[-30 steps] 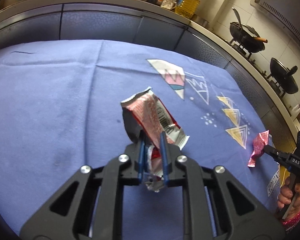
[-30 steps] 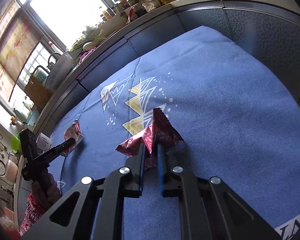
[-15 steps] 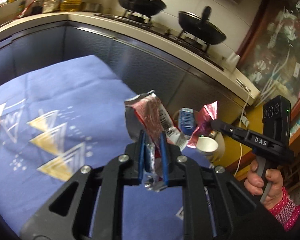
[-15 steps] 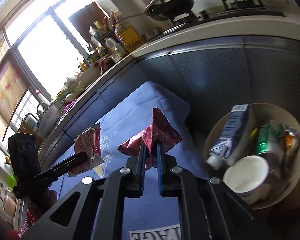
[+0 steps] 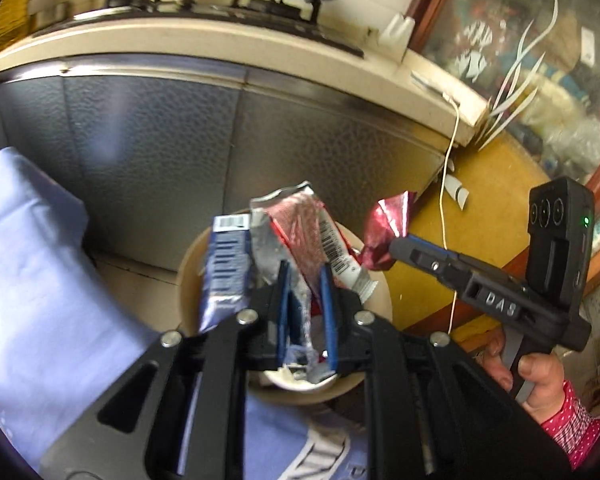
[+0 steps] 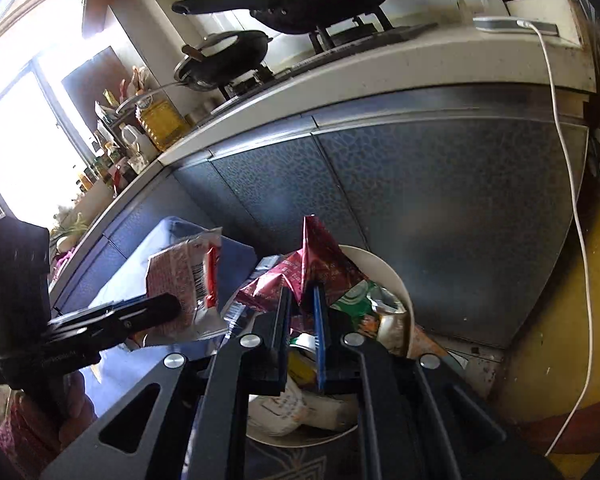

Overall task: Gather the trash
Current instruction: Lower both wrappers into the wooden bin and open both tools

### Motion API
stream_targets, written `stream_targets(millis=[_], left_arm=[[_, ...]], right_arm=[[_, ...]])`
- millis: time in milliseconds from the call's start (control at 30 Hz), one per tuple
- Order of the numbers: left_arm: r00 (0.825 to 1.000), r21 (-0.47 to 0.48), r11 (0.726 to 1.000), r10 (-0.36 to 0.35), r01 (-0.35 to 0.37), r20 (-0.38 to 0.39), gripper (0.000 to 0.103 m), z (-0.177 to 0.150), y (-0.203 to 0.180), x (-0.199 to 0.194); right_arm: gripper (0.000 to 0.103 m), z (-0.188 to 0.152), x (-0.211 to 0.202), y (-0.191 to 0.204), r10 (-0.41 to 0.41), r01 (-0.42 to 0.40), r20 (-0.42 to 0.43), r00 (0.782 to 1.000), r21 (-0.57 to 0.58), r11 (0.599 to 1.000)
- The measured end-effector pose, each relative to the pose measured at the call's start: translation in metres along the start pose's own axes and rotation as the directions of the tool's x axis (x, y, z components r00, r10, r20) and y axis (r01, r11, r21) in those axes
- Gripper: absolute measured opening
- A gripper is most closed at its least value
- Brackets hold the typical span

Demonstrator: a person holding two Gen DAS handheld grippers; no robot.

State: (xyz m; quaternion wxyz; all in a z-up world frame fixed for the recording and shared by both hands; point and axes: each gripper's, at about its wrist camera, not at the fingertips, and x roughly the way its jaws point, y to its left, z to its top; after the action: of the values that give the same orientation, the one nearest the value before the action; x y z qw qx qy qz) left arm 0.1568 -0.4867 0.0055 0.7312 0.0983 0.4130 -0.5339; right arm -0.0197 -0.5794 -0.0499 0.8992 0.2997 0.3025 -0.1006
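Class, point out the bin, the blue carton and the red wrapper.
bin point(image 5: 382, 298): left wrist view, right side of its rim.
blue carton point(image 5: 224, 268): left wrist view, its striped front.
red wrapper point(image 6: 320, 258): right wrist view, its upper fold.

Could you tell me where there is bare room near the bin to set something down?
The blue tablecloth left of the bin is bare, as is the floor strip between bin and cabinet. The bin itself is crowded with cartons and cups.
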Motion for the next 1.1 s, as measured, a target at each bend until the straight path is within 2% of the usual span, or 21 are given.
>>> stream_targets(millis=[167, 367, 433, 533, 600, 633, 733, 833, 933, 1100], left_arm=[[0.998, 0.014, 1.0, 0.017, -0.016, -0.054, 0.014, 0.001, -0.005, 0.026], [0.995, -0.015, 0.999, 0.039, -0.04, -0.093, 0.014, -0.006, 0.002, 0.038], [0.992, -0.032, 0.999, 0.034, -0.038, -0.121, 0.014, -0.011, 0.006, 0.041], [0.986, -0.041, 0.998, 0.049, -0.056, -0.157, 0.016, -0.021, 0.007, 0.046], [0.984, -0.045, 0.997, 0.049, -0.057, -0.171, 0.018, -0.026, 0.008, 0.048], [0.984, -0.045, 0.997, 0.055, -0.064, -0.172, 0.019, -0.027, 0.01, 0.047], [0.984, -0.057, 0.996, 0.062, -0.072, -0.166, 0.031, -0.029, 0.013, 0.043], [0.988, -0.063, 0.995, 0.068, -0.077, -0.137, 0.035, -0.027, 0.014, 0.034], [0.992, -0.071, 0.994, 0.071, -0.079, -0.103, 0.046, -0.022, 0.015, 0.023], [0.997, -0.091, 0.993, 0.07, -0.074, -0.044, 0.046, -0.015, 0.015, 0.004]], right_arm=[[0.009, -0.002, 0.008, -0.002, -0.025, 0.024, -0.01, 1.0, -0.043, 0.999], [0.009, 0.003, 0.017, -0.003, -0.006, 0.005, -0.01, 1.0, -0.074, 0.997], [0.009, 0.006, 0.024, 0.0, -0.001, -0.002, -0.028, 1.0, -0.089, 0.996], [0.009, 0.004, 0.041, 0.004, -0.006, -0.007, -0.103, 0.995, -0.13, 0.992], [0.009, 0.001, 0.043, 0.007, -0.011, -0.005, -0.107, 0.994, -0.148, 0.989], [0.009, -0.001, 0.042, 0.008, -0.009, -0.008, -0.109, 0.994, -0.151, 0.989], [0.009, -0.004, 0.037, 0.007, 0.012, -0.025, -0.099, 0.995, -0.13, 0.991], [0.009, -0.003, 0.031, 0.005, 0.023, -0.032, -0.078, 0.997, -0.106, 0.994], [0.01, 0.004, 0.023, 0.0, 0.043, -0.047, -0.049, 0.998, -0.066, 0.997], [0.013, 0.005, 0.01, -0.01, 0.128, -0.128, -0.003, 0.992, 0.057, 0.99]])
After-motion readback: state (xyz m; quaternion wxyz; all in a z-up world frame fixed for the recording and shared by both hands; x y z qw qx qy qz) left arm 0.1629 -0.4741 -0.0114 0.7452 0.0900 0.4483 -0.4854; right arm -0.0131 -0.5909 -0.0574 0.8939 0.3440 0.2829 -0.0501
